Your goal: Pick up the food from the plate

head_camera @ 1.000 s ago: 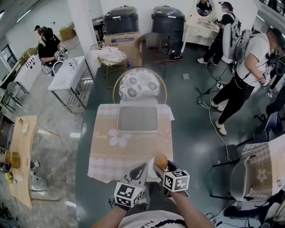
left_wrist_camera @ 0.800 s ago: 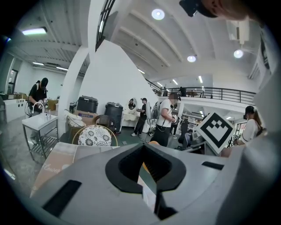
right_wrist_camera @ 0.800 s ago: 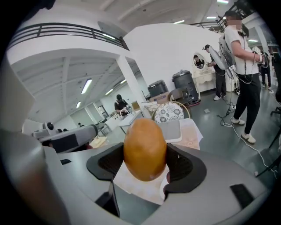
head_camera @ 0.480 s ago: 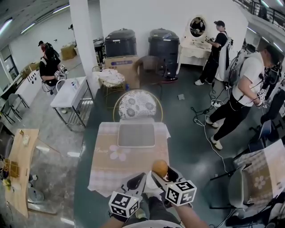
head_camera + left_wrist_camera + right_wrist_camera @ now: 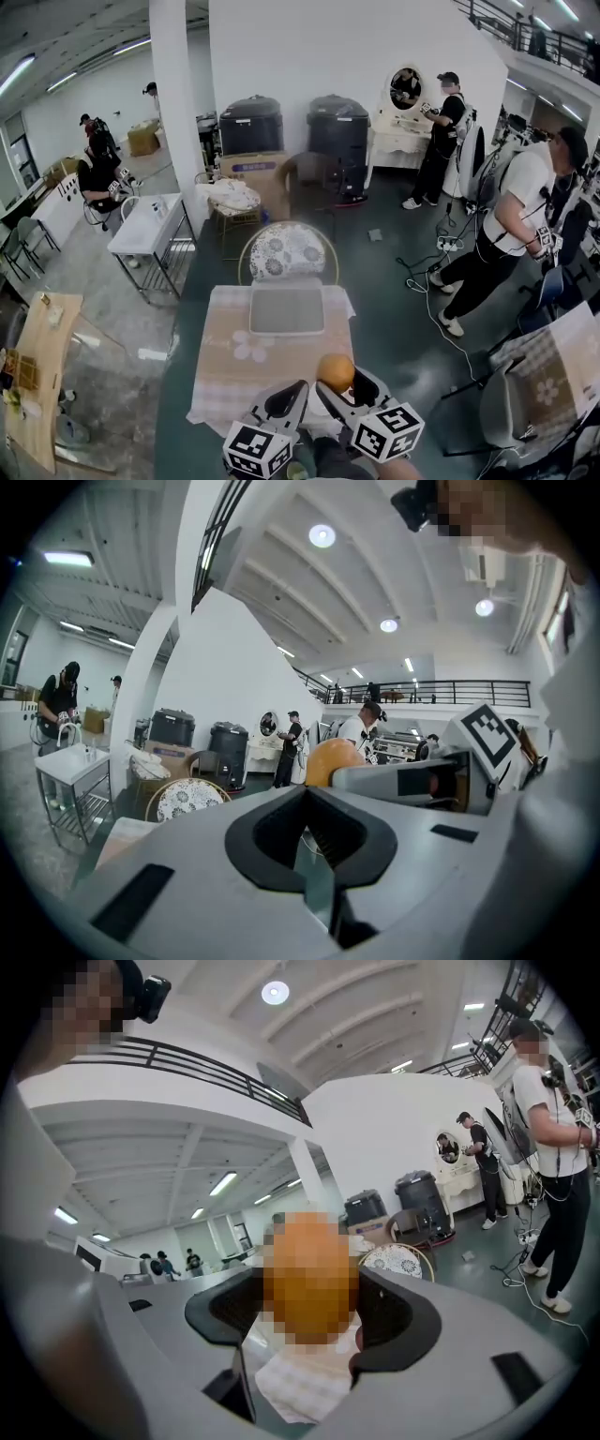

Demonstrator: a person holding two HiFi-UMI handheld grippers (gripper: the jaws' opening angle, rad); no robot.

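A round orange food [image 5: 336,371] is held up above the near edge of the table, with my right gripper [image 5: 339,386] shut on it. In the right gripper view the food [image 5: 309,1279] fills the space between both jaws, over the checked cloth [image 5: 302,1384]. Just left of it my left gripper [image 5: 292,398] is shut with nothing in it; its jaws meet at the tip. From the left gripper view the food [image 5: 330,759] shows beyond the right gripper's body [image 5: 422,782]. A flat grey tray [image 5: 287,309] lies at the table's far end.
The table [image 5: 234,361] has a floral cloth. A round-backed chair [image 5: 286,251] stands behind it. A person [image 5: 511,216] stands to the right among floor cables, with another chair [image 5: 511,403] at the lower right. A wooden bench [image 5: 37,366] is on the left.
The right gripper has kept hold of the orange food and lifted it a little. The head view has tilted up, showing more of the room; both grippers sit lower in the frame.
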